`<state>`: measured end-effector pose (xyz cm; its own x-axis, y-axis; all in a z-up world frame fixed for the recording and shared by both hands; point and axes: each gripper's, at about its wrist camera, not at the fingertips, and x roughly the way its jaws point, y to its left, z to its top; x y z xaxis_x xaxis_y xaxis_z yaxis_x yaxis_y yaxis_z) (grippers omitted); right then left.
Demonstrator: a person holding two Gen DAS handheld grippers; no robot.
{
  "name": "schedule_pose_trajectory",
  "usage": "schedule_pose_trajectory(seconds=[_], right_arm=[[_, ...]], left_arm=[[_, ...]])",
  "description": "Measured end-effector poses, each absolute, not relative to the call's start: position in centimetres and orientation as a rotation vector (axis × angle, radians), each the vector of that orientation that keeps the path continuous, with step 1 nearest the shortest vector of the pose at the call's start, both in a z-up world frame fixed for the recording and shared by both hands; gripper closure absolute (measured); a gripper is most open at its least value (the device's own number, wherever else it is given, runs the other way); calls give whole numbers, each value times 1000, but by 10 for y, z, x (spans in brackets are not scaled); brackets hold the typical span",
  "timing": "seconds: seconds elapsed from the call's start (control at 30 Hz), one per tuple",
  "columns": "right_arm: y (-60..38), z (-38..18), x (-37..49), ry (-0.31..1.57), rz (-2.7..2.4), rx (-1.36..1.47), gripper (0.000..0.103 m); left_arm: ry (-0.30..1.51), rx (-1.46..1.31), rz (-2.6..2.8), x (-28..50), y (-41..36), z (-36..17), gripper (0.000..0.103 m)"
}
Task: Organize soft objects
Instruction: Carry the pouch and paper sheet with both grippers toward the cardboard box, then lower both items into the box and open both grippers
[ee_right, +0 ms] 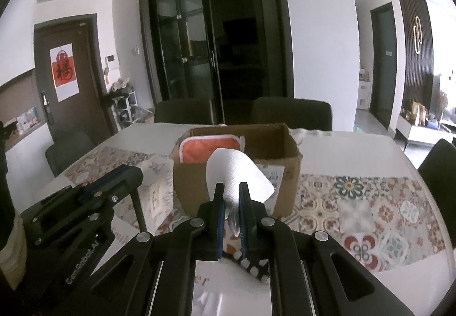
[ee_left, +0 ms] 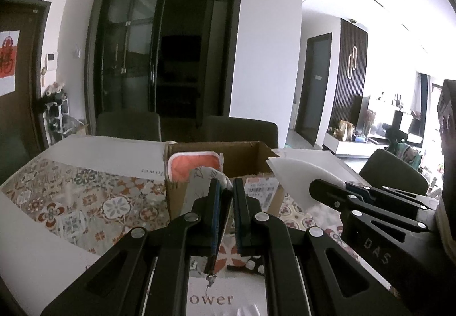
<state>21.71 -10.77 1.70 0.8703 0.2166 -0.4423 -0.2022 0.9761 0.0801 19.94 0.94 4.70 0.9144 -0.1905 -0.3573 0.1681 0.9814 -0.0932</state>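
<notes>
A cardboard box [ee_left: 248, 155] [ee_right: 287, 145] stands open on the table, with an orange pad edged in white [ee_left: 193, 166] [ee_right: 211, 149] upright inside it. My left gripper [ee_left: 226, 187] [ee_right: 134, 174] is shut on a thin soft pack with a grey printed pattern [ee_left: 199, 183] [ee_right: 156, 187], held just in front of the box. My right gripper [ee_right: 231, 190] [ee_left: 315, 190] is shut on a folded white paper towel [ee_right: 242, 170] [ee_left: 299, 173], which fans out above its fingers near the box's front wall. Both grippers are side by side above the table.
The table carries a patterned floral cloth [ee_left: 85, 196] [ee_right: 370, 207] and a white printed sheet [ee_left: 225, 296]. A small dark dotted item [ee_right: 256, 267] lies under the grippers. Dark chairs [ee_left: 128, 126] [ee_right: 290, 113] stand along the far side. Something white [ee_right: 309, 132] lies behind the box.
</notes>
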Motion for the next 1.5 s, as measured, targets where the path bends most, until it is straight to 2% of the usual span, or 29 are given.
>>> schedule_pose_trajectory(seconds=[0.93,1.17,1.5], right_arm=[[-102,62,326,384,231,-10,93],[-100,46,358,426,230,-30,93],[-95,4,402,556,256,-32,93]], left_arm=[[291,34,-206,308,-5,94,93],[347,129,-166,348,-12,70,93],[504,125,-159,385,-13,21,93]])
